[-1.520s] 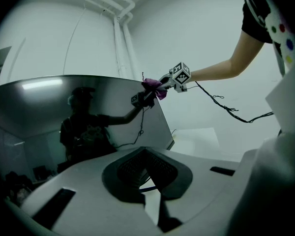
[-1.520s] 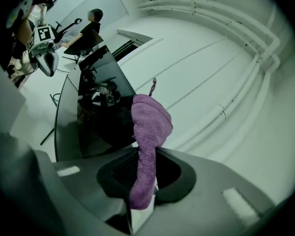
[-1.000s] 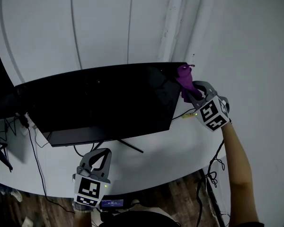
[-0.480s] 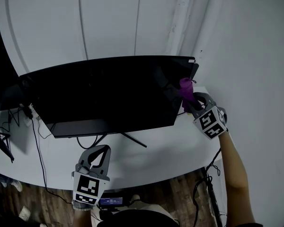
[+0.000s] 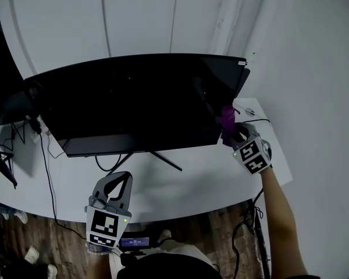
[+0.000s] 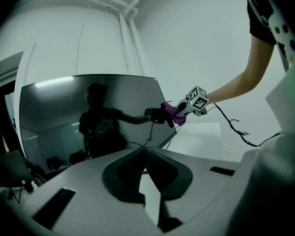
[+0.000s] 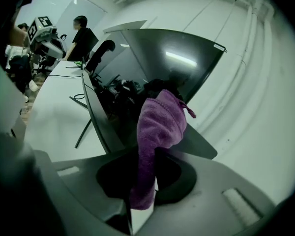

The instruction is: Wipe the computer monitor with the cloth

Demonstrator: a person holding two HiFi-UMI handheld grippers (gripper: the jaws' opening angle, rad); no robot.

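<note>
A wide black monitor (image 5: pixel 134 103) stands on a white table (image 5: pixel 209 182). My right gripper (image 5: pixel 234 132) is shut on a purple cloth (image 5: pixel 227 116) and holds it against the screen's lower right part, near the right edge. The right gripper view shows the cloth (image 7: pixel 160 127) rising from between the jaws onto the dark screen (image 7: pixel 137 77). My left gripper (image 5: pixel 127 176) hangs in front of the table's near edge, below the monitor, shut with nothing in it. Its view looks across at the monitor (image 6: pixel 88 117), the cloth (image 6: pixel 173 113) and the right gripper (image 6: pixel 186 108).
The monitor's thin stand legs (image 5: pixel 163 161) spread on the table under the screen. Cables (image 5: pixel 46 156) trail over the table's left side, beside another dark screen (image 5: pixel 6 112). A white wall rises close behind. The table's right edge is near my right arm; wood floor lies below.
My right gripper has slid the purple cloth down the monitor's right edge, from the top corner to the lower part. The left gripper has stayed about where it was.
</note>
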